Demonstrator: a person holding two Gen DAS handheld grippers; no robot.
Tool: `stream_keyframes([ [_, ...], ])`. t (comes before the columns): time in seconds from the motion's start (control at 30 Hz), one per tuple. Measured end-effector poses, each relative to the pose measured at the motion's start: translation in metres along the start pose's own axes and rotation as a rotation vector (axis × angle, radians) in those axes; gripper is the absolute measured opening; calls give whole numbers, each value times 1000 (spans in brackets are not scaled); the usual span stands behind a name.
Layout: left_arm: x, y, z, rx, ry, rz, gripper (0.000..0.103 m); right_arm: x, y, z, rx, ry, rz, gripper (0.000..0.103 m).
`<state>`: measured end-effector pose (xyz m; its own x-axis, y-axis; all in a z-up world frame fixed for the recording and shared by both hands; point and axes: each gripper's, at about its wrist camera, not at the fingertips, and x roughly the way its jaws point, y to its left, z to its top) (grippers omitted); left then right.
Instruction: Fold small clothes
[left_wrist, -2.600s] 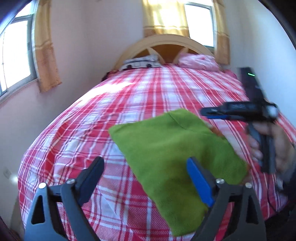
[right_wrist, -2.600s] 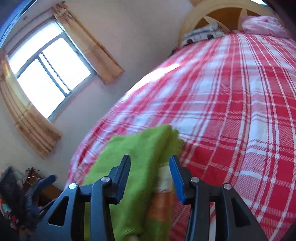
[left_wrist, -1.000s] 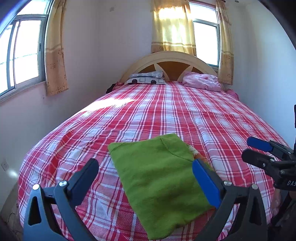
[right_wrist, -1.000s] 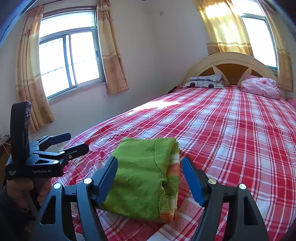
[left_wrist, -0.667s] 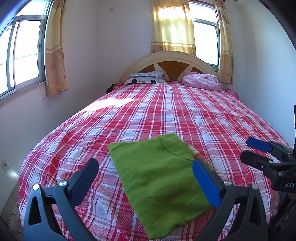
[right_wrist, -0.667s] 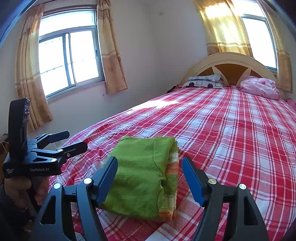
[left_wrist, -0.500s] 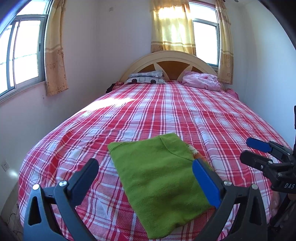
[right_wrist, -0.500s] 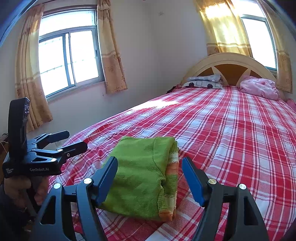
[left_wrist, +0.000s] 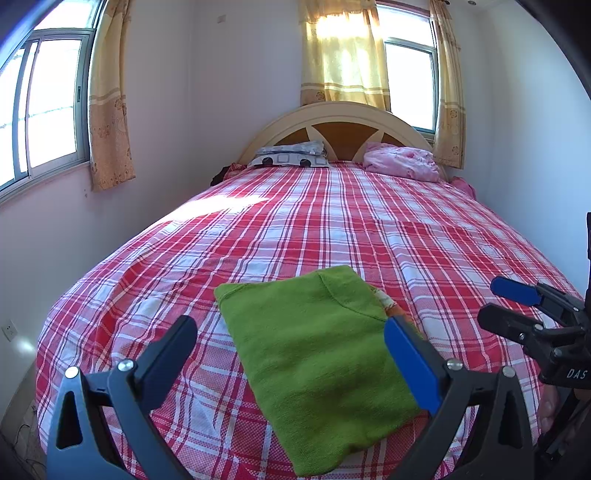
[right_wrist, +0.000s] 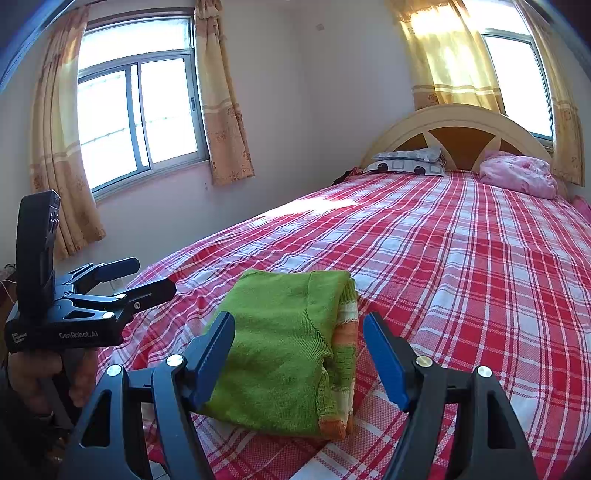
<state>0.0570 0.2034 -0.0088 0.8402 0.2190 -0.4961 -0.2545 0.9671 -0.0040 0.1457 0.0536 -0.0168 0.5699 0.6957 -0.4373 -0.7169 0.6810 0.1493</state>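
Note:
A green knit garment (left_wrist: 317, 347) with an orange and white striped edge lies folded into a rectangle on the red plaid bed (left_wrist: 332, 229), near its foot. It also shows in the right wrist view (right_wrist: 291, 350). My left gripper (left_wrist: 291, 350) is open and empty, held back above the garment's near end; it also shows at the left of the right wrist view (right_wrist: 144, 277). My right gripper (right_wrist: 299, 354) is open and empty, just short of the garment; it shows at the right of the left wrist view (left_wrist: 502, 299).
A patterned pillow (left_wrist: 291, 155) and a pink bundle (left_wrist: 402, 162) lie against the headboard (left_wrist: 343, 122). Walls with curtained windows (right_wrist: 136, 122) run along the left and behind the bed. A wall socket (left_wrist: 9, 328) sits low on the left.
Since 2.6 s ago both grippers have drawn back from the garment, which now lies folded and free. Over the last second nothing has visibly moved.

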Motion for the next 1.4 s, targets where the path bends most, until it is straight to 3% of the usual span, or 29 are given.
stream_keyframes([
  [0.5, -1, 0, 1, 1, -11, 4, 103, -4, 2, 2, -4, -25, 0, 73],
  [1.0, 7, 0, 0, -2, 31, -4, 103, -1, 9, 0, -34, -15, 23, 73],
  [1.4, 14, 14, -6, -22, 22, 71, 103, 4, 14, -5, -48, 5, 35, 73],
])
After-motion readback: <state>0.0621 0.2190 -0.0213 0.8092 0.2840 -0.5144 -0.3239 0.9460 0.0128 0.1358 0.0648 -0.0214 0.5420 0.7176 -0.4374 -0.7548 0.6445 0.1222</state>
